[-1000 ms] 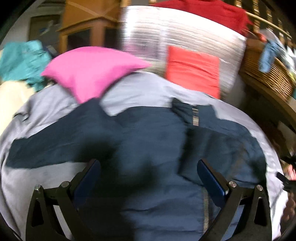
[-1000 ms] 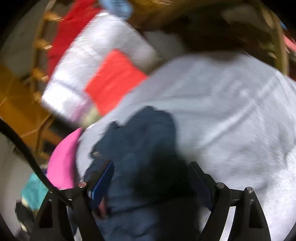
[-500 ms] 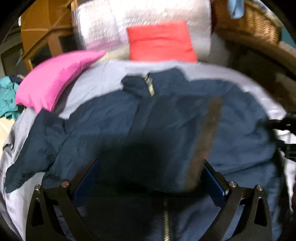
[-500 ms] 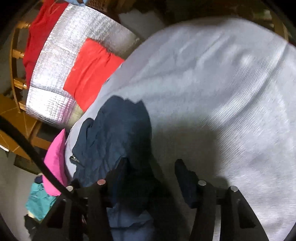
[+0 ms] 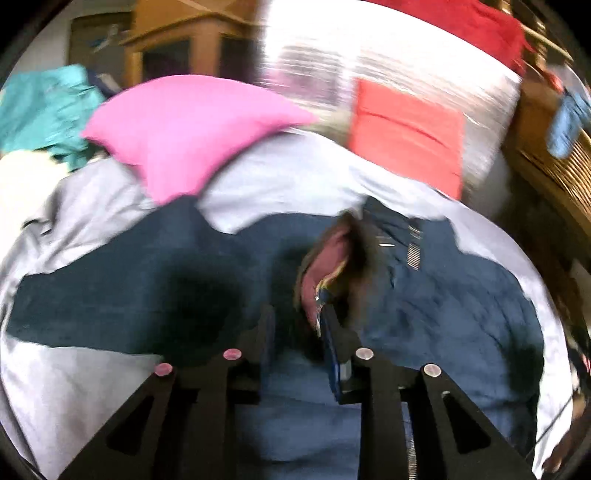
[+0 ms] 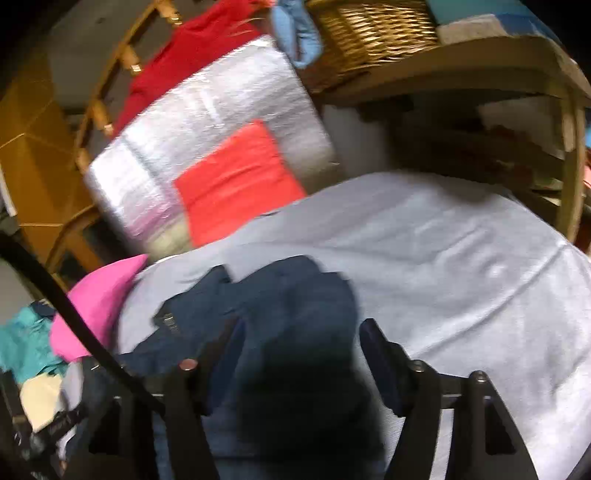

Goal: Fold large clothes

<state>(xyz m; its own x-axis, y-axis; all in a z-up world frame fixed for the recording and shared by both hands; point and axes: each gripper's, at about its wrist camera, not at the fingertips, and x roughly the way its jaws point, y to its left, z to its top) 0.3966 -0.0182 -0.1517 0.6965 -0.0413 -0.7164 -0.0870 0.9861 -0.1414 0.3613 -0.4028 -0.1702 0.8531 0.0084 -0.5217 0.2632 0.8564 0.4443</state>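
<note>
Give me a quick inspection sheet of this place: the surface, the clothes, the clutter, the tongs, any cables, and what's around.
Surface: pale grey sheet, rumpled.
Job's things: navy jacket spread out, zipper showing.
Clutter: pink pillow; red cushion against silver padded bag.
Tongs: left tongs closing on a raised jacket fold; right tongs opening over the jacket.
Cables: black cable beside right tongs.
Surroundings: wicker basket, wooden cabinet, teal cloth.
</note>
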